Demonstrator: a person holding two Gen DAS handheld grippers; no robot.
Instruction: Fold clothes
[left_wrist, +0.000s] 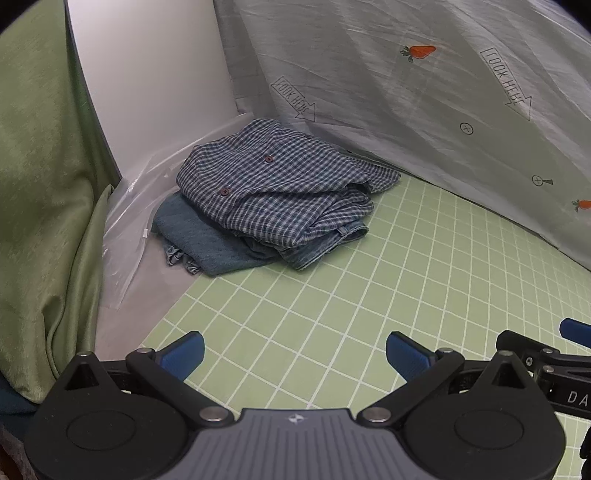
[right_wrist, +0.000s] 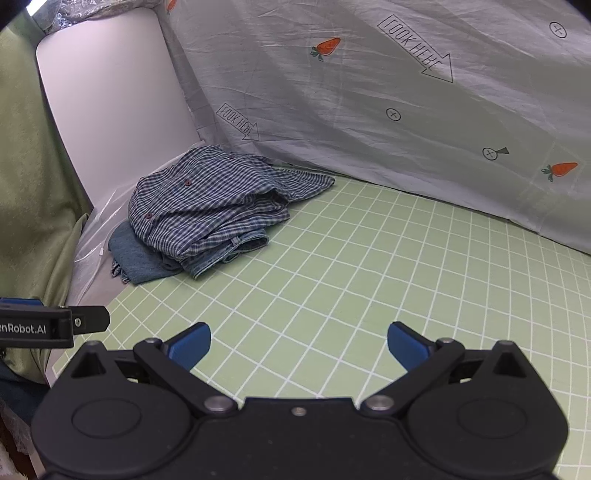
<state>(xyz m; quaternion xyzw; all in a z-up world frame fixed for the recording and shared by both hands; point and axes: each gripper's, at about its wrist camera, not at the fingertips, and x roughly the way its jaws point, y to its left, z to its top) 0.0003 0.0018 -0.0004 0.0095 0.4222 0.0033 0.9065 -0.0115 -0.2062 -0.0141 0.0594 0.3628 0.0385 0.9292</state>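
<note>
Plaid shirt (left_wrist: 280, 184) lies folded atop a teal cloth (left_wrist: 207, 243) and denim garment (left_wrist: 317, 247) at the far-left corner of your green grid mat (left_wrist: 369, 302), well apart from your left gripper (left_wrist: 294, 356) and right gripper (right_wrist: 299, 347), both spread wide, holding nothing.

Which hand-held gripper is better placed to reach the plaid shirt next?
Left, slightly. The left hand-held gripper is open, with the plaid shirt nearly straight ahead; from the right hand-held gripper, also open, it sits further left.
</note>
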